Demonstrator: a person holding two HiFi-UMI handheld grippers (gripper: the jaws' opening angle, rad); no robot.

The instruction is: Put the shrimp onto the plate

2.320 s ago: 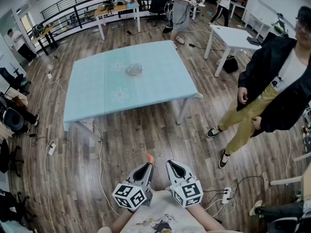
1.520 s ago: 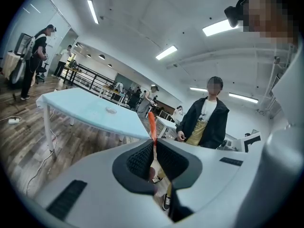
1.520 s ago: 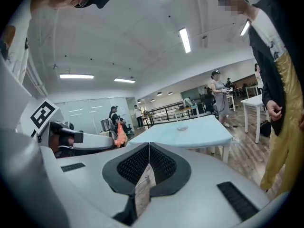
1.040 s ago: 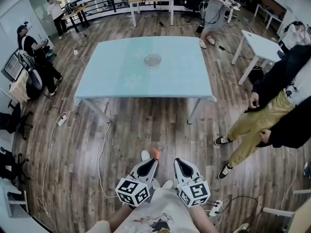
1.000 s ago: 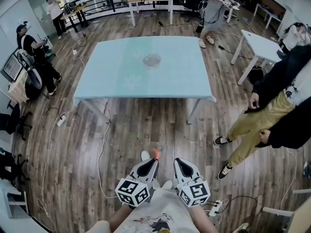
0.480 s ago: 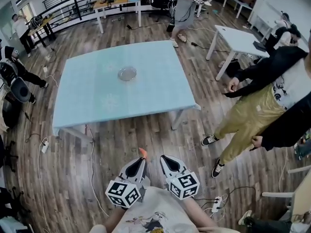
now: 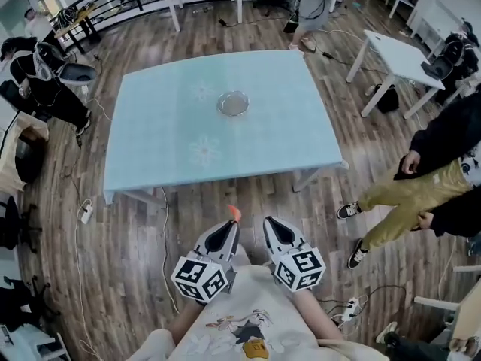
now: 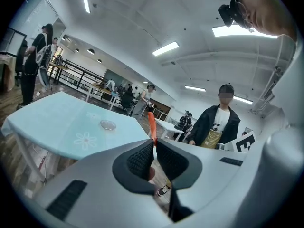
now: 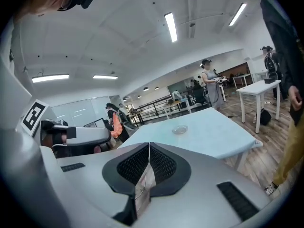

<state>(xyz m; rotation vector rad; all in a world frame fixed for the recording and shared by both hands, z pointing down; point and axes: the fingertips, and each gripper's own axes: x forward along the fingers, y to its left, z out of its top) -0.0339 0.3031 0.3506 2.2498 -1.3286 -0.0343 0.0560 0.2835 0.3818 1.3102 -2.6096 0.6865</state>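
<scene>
Low centre, my left gripper (image 7: 229, 229) pinches the shrimp (image 7: 234, 213) upright, ready for the plate (image 7: 233, 103) upper centre; right gripper (image 7: 269, 226) closed, empty

Matt pale-blue cloth covers the surface (image 7: 165, 126); the plate (image 7: 233, 103) on it looks glassy; the floor (image 7: 135, 235) is polished wood.

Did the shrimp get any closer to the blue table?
Yes. The shrimp, held by the left gripper, now sits nearer the table and its near edge than before, though not over it yet.
</scene>
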